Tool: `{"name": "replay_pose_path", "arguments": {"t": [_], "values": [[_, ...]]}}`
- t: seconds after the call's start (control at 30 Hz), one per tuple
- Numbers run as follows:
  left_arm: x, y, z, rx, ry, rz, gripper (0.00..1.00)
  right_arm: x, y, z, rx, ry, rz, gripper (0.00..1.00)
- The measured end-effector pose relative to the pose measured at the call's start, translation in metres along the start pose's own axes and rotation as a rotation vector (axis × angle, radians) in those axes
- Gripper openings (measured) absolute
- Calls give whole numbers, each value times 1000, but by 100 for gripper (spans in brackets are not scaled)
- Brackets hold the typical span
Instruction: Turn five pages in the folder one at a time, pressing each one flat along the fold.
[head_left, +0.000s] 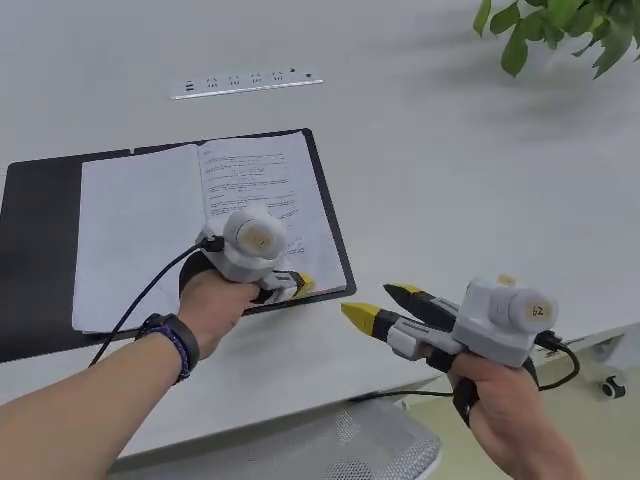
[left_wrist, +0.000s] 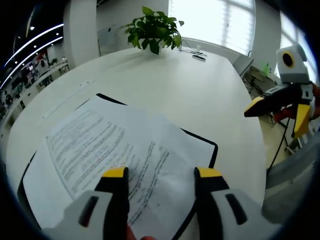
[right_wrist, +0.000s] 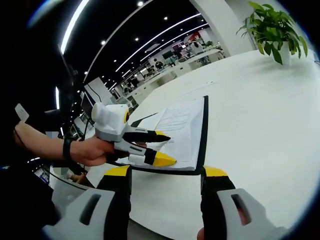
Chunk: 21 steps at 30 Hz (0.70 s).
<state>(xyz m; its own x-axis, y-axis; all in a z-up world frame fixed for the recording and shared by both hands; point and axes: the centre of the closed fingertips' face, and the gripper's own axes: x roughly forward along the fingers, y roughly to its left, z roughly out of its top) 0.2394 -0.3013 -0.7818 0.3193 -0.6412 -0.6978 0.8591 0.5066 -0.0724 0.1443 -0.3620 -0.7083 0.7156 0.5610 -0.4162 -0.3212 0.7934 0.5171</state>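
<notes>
Left claw (left_wrist: 161, 172), jaws released, hovers low over the near right corner of the one open folder (head_left: 30, 200). Right claw (head_left: 378, 302), likewise released, is level by the worktop's (head_left: 450, 180) near edge.

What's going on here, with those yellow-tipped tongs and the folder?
A person at a white table holds a two-jaw gripper in each hand. A black folder lies open on the table, with a printed page on its right side. The left gripper is over that page's near corner with its jaws open and nothing pinched. The right gripper hangs off to the side of the folder, near the table's front edge, also open and holding nothing.
</notes>
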Motion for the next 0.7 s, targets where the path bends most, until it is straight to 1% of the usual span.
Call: {"name": "replay_pose_path", "arguments": {"t": [0.13, 0.2, 0.3, 0.37, 0.4, 0.43, 0.47, 0.5, 0.53, 0.6, 0.63, 0.67, 0.7], "values": [[-3, 2, -1, -66, -34, 4, 49, 15, -3, 12, 5, -20, 13, 52], [-5, 3, -1, -77, -40, 3, 48, 26, -4, 18, 9, -29, 30, 52], [-5, 2, -2, -75, -34, 2, 47, 45, -9, 20, 0, -11, 38, 52], [-5, 2, -3, -73, -33, 3, 46, 57, -14, 25, 9, -12, 42, 52], [-6, 2, -3, -72, -32, 4, 45, 64, -16, 28, 26, -19, 50, 52], [-6, 2, -4, -74, -32, 4, 44, 66, -16, 30, 32, -20, 52, 52], [-6, 2, -4, -78, -33, 4, 44, 72, -17, 33, 35, -22, 59, 52], [-7, 2, -4, -80, -34, 4, 44, 76, -18, 34, 36, -20, 62, 52], [-7, 3, -5, -82, -37, 8, 43, 83, -19, 35, 41, -6, 65, 52], [-7, 4, -5, -93, -43, 9, 42, 90, -20, 39, 35, -5, 72, 52], [-8, 4, -5, -94, -44, 9, 41, 91, -20, 40, 37, -5, 75, 52], [-8, 4, -5, -95, -44, 10, 41, 97, -21, 40, 54, -2, 87, 52], [-8, 4, -5, -96, -45, 11, 41, 101, -23, 39, 60, 3, 88, 52]]}}
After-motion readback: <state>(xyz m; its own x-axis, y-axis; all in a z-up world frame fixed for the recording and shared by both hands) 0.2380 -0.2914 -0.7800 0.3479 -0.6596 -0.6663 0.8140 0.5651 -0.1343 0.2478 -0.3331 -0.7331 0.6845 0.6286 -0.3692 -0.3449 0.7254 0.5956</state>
